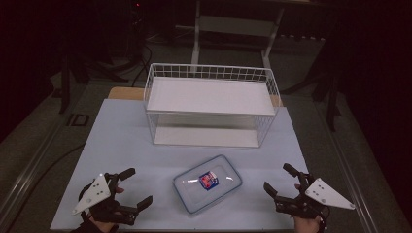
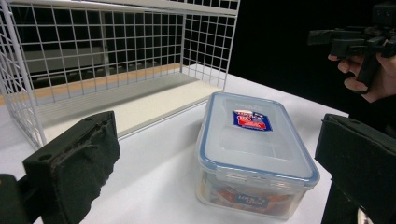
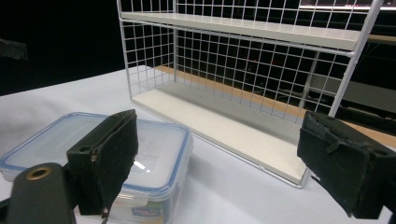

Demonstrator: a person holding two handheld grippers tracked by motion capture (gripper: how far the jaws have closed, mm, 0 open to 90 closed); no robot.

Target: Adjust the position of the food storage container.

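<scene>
Flanking the lidded container, the left hand-held gripper and right hand-held gripper hover, jaws spread.

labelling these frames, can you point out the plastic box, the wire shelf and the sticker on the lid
plastic box (image 1: 192,196): high view, lid's near-left part
wire shelf (image 1: 209,94): high view, top board
sticker (image 2: 252,120): left gripper view, its middle

Upper centre of my high view: white wire shelf rack on pale blue table, two tiers. Below it, lower centre, clear lidded food container, blue rim, red-blue label on lid.
</scene>
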